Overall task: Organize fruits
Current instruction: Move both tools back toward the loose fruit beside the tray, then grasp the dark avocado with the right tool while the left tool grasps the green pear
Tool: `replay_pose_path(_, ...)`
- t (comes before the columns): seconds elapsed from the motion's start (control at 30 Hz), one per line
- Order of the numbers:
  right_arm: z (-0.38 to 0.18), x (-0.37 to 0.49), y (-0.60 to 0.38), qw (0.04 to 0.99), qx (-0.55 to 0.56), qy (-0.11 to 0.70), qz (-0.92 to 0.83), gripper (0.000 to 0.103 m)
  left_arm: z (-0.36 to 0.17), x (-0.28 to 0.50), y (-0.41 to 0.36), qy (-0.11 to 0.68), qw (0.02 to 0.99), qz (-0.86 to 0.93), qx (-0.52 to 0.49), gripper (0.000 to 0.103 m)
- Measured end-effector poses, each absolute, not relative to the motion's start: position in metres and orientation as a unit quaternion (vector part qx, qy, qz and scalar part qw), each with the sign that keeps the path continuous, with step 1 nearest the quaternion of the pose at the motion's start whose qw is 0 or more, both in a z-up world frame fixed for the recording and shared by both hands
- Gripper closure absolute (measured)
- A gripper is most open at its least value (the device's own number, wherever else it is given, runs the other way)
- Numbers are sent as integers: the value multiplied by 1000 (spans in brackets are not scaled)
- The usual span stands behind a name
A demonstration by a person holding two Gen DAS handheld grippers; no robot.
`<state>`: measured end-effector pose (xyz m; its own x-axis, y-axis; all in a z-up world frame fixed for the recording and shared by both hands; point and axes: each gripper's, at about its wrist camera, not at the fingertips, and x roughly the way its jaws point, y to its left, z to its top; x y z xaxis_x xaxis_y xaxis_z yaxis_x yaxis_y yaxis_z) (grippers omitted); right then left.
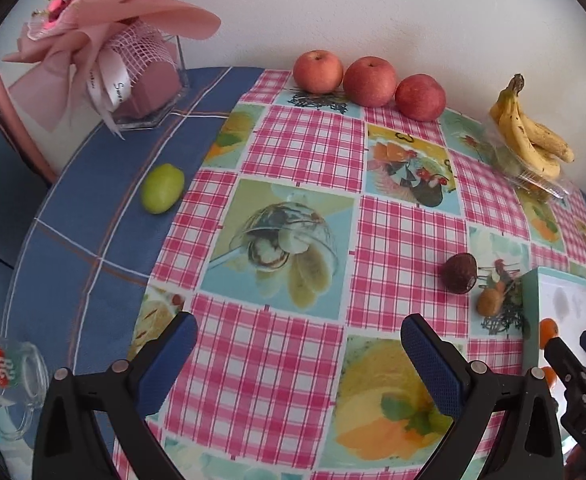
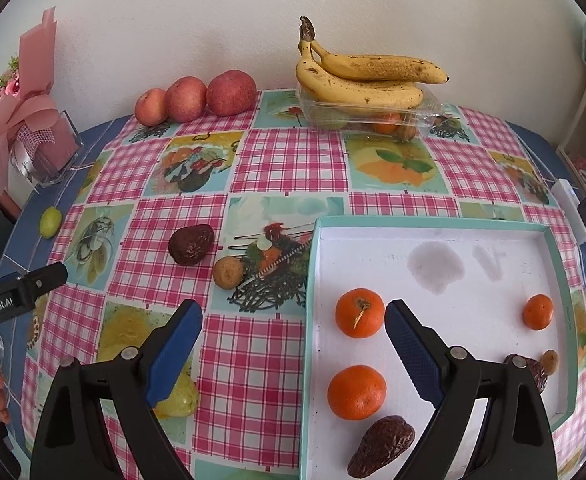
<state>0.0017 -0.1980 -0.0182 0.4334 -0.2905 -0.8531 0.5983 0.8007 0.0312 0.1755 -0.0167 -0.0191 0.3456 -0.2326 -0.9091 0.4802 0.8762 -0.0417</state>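
My left gripper (image 1: 299, 340) is open above the checked tablecloth, holding nothing. Three red apples (image 1: 369, 80) line the wall, a green lime (image 1: 162, 188) lies far left, and a dark avocado (image 1: 459, 273) and a small brown kiwi (image 1: 489, 302) lie right of it. My right gripper (image 2: 293, 328) is open over the left rim of the white tray (image 2: 473, 240). The tray holds three tangerines (image 2: 359, 313), two dark avocados (image 2: 381, 446) and a small brown fruit (image 2: 550, 361). A yellow-green pear (image 2: 179, 398) sits under its left finger. Bananas (image 2: 367, 78) rest on a clear box.
A clear plastic box (image 2: 373, 116) with fruit inside stands at the back under the bananas. A wrapped pink bouquet (image 1: 105, 40) in a glass holder stands far left. A glass mug (image 1: 13, 384) sits at the near left edge. A white device (image 2: 571, 208) lies right.
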Motion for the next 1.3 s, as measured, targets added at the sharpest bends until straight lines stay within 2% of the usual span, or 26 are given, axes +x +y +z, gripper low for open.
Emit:
replay_pose_path(0.33, -13, 23, -204, 834, 182, 456, -252, 11, -4, 210, -24, 526, 794, -279, 119, 1)
replay_pose_path(0.67, 3, 60, -209, 847, 184, 446, -223, 12, 15, 276, -8, 537, 786, -288, 105, 2)
replay_pose_path(0.9, -7, 82, -210, 842, 180, 464, -207, 20, 0, 312, 9, 563, 775, -275, 85, 5)
replay_pose_path(1.03, -14, 93, -206, 839, 173, 478, -193, 26, -15, 330, 17, 570, 777, -246, 103, 12)
replay_pose_path(1.17, -28, 103, -202, 831, 164, 499, -182, 28, -28, 347, 25, 577, 779, -222, 109, 12)
replay_pose_path(1.3, -45, 114, -195, 822, 154, 522, -170, 36, -45, 360, 31, 586, 777, -204, 108, 12)
